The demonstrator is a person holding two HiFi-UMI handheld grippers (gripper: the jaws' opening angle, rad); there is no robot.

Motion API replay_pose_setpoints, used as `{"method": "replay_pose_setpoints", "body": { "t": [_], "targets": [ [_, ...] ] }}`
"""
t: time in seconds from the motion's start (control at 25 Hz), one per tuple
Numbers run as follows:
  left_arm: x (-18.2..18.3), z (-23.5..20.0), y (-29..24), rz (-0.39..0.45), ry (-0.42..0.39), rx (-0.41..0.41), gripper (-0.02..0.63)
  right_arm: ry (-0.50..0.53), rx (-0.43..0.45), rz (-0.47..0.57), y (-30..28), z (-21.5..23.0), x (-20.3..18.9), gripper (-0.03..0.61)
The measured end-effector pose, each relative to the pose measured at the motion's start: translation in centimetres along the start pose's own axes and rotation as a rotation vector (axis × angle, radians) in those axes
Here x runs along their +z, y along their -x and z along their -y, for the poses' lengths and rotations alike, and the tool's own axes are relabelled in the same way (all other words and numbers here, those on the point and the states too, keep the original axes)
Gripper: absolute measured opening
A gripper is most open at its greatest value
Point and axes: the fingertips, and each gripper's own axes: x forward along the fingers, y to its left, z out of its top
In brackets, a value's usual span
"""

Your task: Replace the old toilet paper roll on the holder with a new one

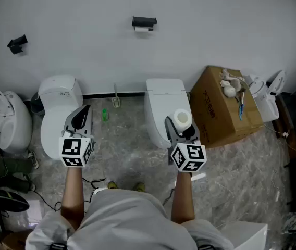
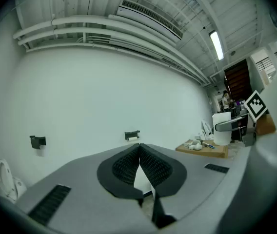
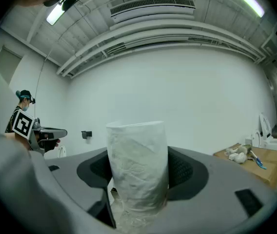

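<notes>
A black wall holder (image 1: 144, 22) with a nearly spent roll (image 1: 142, 29) hangs high on the white wall; it also shows in the left gripper view as the holder (image 2: 132, 135). My right gripper (image 1: 182, 124) is shut on a new white toilet paper roll (image 1: 182, 118), held upright between the jaws; the roll (image 3: 137, 167) fills the middle of the right gripper view. My left gripper (image 1: 83, 116) is shut and holds nothing, its pads (image 2: 150, 165) pressed together. Both grippers point level toward the wall, well short of the holder.
Two white toilets (image 1: 59, 113) (image 1: 162, 108) stand against the wall below. A cardboard box (image 1: 223, 105) with small items sits at right. A second black wall bracket (image 1: 17, 44) is at left. More toilet parts (image 1: 4, 121) and cables lie at the sides.
</notes>
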Motion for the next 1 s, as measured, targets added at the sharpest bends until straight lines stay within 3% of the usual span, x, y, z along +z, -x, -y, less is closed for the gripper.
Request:
{"method": "replay_pose_setpoints", "body": {
  "t": [1.0],
  "targets": [
    [-0.1,1.4,-0.1,0.0,0.01,-0.027,0.021,0.014,0.021,0.008,0.6,-0.5,0.1,0.31]
  ]
}}
